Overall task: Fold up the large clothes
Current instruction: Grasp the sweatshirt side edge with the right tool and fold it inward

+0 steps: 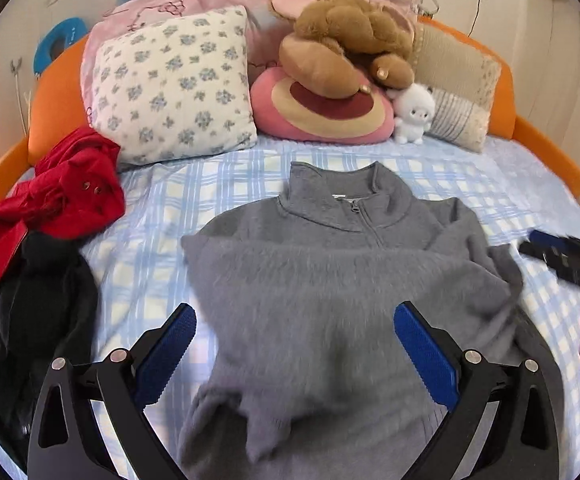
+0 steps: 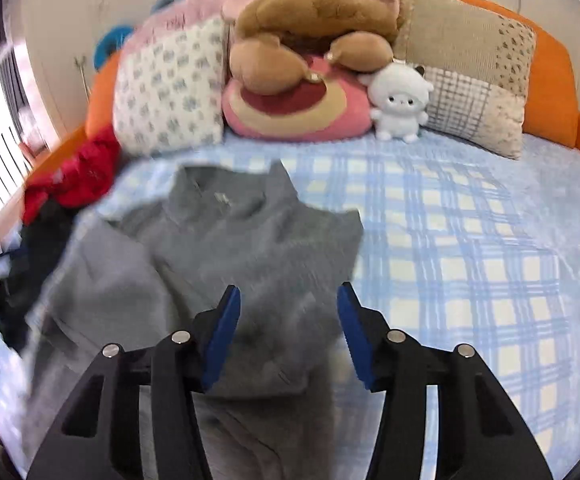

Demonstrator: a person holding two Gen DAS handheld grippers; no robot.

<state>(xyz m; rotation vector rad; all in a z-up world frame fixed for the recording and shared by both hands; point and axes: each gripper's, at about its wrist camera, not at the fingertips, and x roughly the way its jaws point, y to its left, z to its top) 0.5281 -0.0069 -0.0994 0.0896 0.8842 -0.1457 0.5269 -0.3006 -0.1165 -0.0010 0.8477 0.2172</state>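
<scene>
A grey zip-collar sweater (image 1: 330,280) lies face up on the blue plaid bed sheet (image 1: 162,208), collar toward the pillows, with a sleeve folded across its chest. My left gripper (image 1: 295,314) hangs above its lower half, jaws wide open and nothing between the blue pads (image 1: 426,352). The right gripper (image 1: 562,256) shows blurred at the right edge of the left wrist view. In its own view the right gripper (image 2: 288,294) hovers over the right side of the sweater (image 2: 230,240), jaws about half apart, not pressing on any cloth.
A red garment (image 1: 62,196) and a black garment (image 1: 38,300) are heaped at the bed's left edge. A floral pillow (image 1: 170,84), plush toys (image 1: 346,40), a white plush (image 2: 400,102) and a patchwork cushion (image 2: 474,72) line the orange headboard (image 1: 50,100). Bare sheet (image 2: 470,260) lies right of the sweater.
</scene>
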